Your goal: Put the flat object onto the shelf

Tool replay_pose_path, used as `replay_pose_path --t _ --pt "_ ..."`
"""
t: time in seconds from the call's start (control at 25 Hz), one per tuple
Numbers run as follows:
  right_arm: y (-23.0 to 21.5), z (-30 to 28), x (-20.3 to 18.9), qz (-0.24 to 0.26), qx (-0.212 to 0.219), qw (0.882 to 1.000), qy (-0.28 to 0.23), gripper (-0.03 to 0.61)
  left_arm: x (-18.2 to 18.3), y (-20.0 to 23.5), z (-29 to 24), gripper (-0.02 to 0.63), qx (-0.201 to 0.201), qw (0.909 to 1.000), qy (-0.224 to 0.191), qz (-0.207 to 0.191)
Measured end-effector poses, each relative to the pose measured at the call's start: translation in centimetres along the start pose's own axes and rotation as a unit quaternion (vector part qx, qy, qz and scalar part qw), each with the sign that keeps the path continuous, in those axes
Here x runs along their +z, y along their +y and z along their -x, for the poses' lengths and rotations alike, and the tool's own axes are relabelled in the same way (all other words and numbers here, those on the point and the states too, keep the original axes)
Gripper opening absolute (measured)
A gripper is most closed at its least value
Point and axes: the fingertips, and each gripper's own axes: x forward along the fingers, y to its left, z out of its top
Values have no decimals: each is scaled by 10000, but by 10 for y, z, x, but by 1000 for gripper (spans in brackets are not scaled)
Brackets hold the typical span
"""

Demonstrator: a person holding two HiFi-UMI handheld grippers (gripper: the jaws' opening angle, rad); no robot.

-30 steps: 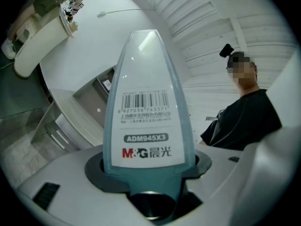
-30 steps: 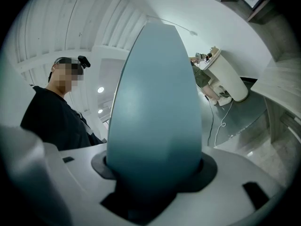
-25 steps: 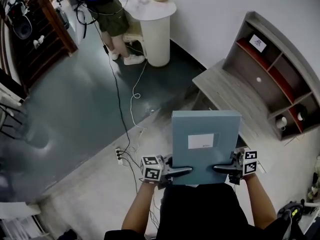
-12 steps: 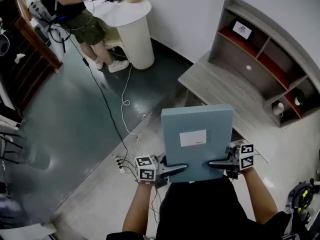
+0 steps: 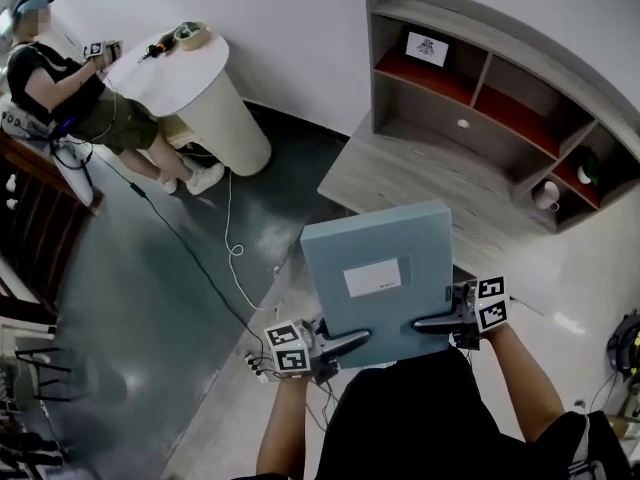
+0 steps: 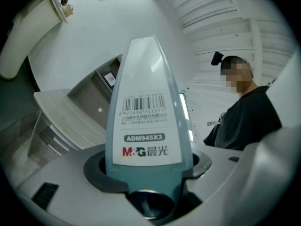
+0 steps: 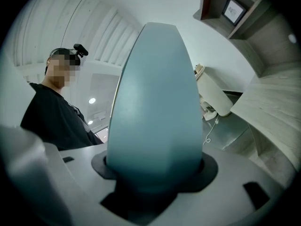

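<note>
A flat pale-blue file box (image 5: 385, 268) with a white label is held level in front of me, between both grippers. My left gripper (image 5: 345, 343) is shut on its near left edge, my right gripper (image 5: 435, 321) on its near right edge. In the left gripper view the box's spine (image 6: 145, 112) with a barcode label fills the jaws. In the right gripper view the plain blue edge of the box (image 7: 155, 112) fills the jaws. The grey shelf unit (image 5: 480, 108) with red-lined compartments stands ahead to the right, above a grey desk top (image 5: 400, 183).
The shelf holds a small framed picture (image 5: 427, 45) and a white cup (image 5: 545, 196). A round white pedestal table (image 5: 195, 83) stands at the left, with a seated person (image 5: 70, 93) beside it. A cable (image 5: 215, 258) trails across the dark floor.
The view has swung: shelf and desk now lie more central and closer, the pedestal table has shifted left. Both grippers keep their hold on the box, which has tilted slightly.
</note>
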Motion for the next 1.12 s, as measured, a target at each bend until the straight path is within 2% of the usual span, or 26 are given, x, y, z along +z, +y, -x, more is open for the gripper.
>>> replay_pose_path --t 0.44,0.68,0.84,1.12 --pt "-93 87 89 -58 -411 9976 -554 285 82 81 -118 290 -271 9982 533 14" --pt "-132 130 138 -13 -622 9964 -579 288 124 116 -175 290 -276 9975 642 95" --pt "-146 144 165 248 -697 9959 -522 290 146 129 -197 291 -304 9977 613 -35" --pt "-164 162 194 533 -839 9932 -606 295 175 145 -225 295 -371 9956 796 -323"
